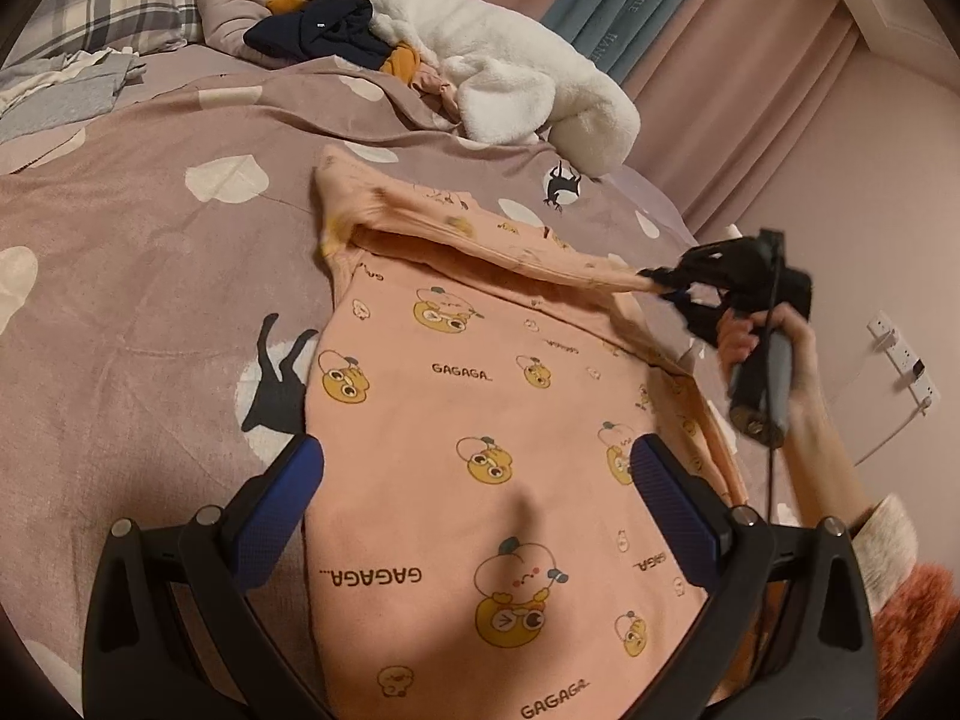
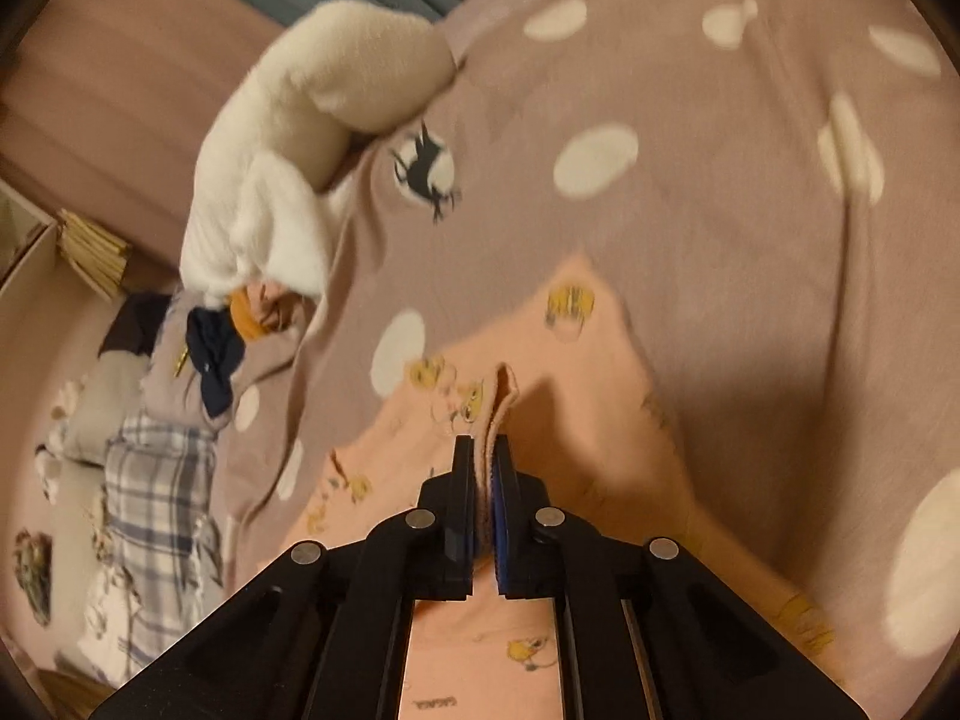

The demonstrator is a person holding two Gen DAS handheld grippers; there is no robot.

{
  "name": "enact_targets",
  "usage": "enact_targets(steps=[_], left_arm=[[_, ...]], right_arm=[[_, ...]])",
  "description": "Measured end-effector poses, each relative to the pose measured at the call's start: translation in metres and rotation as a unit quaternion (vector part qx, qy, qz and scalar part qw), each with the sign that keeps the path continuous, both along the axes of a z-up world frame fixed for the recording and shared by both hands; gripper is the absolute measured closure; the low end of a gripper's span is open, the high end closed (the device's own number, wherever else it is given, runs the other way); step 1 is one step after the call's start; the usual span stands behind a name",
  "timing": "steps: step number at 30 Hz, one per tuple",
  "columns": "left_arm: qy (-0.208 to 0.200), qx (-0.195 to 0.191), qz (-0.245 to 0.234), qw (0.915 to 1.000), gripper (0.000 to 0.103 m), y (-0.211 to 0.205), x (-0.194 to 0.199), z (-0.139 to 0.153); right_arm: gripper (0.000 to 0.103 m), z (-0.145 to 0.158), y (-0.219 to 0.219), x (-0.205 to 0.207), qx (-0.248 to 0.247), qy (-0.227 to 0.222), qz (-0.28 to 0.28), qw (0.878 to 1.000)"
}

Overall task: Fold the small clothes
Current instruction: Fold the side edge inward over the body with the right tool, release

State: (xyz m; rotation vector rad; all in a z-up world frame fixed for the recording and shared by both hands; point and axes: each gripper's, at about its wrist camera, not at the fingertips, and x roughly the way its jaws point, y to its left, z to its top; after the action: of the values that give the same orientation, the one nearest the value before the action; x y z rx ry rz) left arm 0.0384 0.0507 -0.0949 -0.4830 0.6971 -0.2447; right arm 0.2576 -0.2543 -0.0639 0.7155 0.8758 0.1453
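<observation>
Bed (image 1: 138, 252) w/ a mauve spotted cover fills most of both views. On it lies a peach kids' top (image 1: 480, 420) w/ cartoon prints and "GAGAGA" text, body flat, approx centre of the bed. Behind it there's a white fluffy garment (image 1: 510, 72) bunched up, then a navy piece (image 1: 324, 36) near the pillows. Left gripper (image 1: 474, 474) hangs over the top's lower half, jaws spread wide, nothing between them. Right gripper (image 2: 486, 468) has its jaws clenched on the sleeve (image 1: 480, 240) cuff, sleeve pulled taut and lifted off the bed toward the right side.
</observation>
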Motion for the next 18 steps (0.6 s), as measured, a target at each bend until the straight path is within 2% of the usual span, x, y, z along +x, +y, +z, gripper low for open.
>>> enact_targets(steps=[3,7,12,15,17,18], left_arm=[[0.012,-0.001,0.003,0.9999,0.001,0.000,0.002,-0.004],[0.013,-0.001,0.001,0.9999,0.001,0.000,0.001,-0.004],[0.023,0.008,0.003,0.9997,0.001,-0.001,0.002,-0.005],[0.031,0.006,0.005,0.9995,0.001,0.000,0.003,-0.008],[0.031,0.008,0.002,0.9995,0.001,0.001,0.001,-0.007],[0.031,0.009,0.002,0.9995,0.001,0.002,0.001,-0.007]], right_arm=[[0.096,0.010,-0.009,-0.002,-0.030,-0.006,-0.006,1.000],[0.096,0.011,-0.018,-0.002,-0.044,0.002,-0.002,0.999],[0.095,0.005,-0.013,-0.006,-0.120,0.030,-0.016,0.992],[0.088,0.004,-0.013,-0.011,-0.159,0.044,-0.013,0.986],[0.077,0.004,-0.012,-0.020,-0.176,0.050,0.003,0.983],[0.067,0.006,-0.012,-0.027,-0.187,0.050,0.011,0.981]])
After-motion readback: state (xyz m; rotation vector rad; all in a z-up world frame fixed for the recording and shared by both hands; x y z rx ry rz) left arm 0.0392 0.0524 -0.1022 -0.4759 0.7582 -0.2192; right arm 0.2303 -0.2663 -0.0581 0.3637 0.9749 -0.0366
